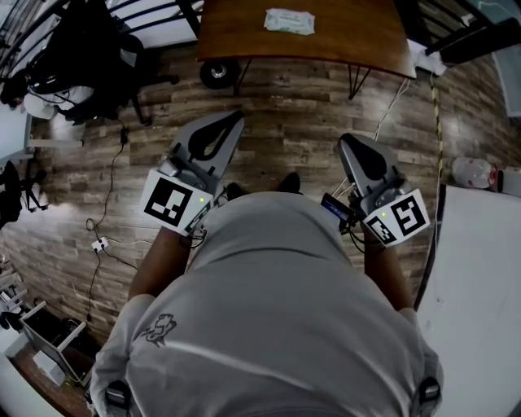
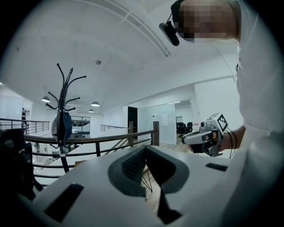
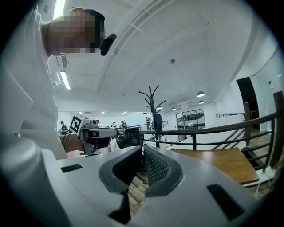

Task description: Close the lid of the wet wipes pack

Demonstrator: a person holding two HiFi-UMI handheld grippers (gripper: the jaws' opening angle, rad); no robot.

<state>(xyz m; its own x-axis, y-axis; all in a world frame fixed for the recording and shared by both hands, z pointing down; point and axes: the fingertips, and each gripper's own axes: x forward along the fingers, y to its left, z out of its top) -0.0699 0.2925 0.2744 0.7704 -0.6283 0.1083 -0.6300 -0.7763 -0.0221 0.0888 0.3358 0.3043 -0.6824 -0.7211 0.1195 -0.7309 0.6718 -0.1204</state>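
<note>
- Neither hand-held gripper holds anything: my left hand-held gripper (image 1: 234, 120) and right hand-held gripper (image 1: 345, 143) both have their jaws closed together.
- I see the wet wipes pack (image 1: 289, 21) at top centre, well apart, ahead and between them; neither is clearly nearer.
- It's flat, soft, pale, rectangular, long axis across the frame; lid too small to judge.
- The desk (image 1: 236, 37) beneath is smooth brown wood.

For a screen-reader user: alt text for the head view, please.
A person seen from above holds the left gripper and right gripper, both shut and empty, over a wood-plank floor. Ahead, a wet wipes pack lies on a brown table.
</note>
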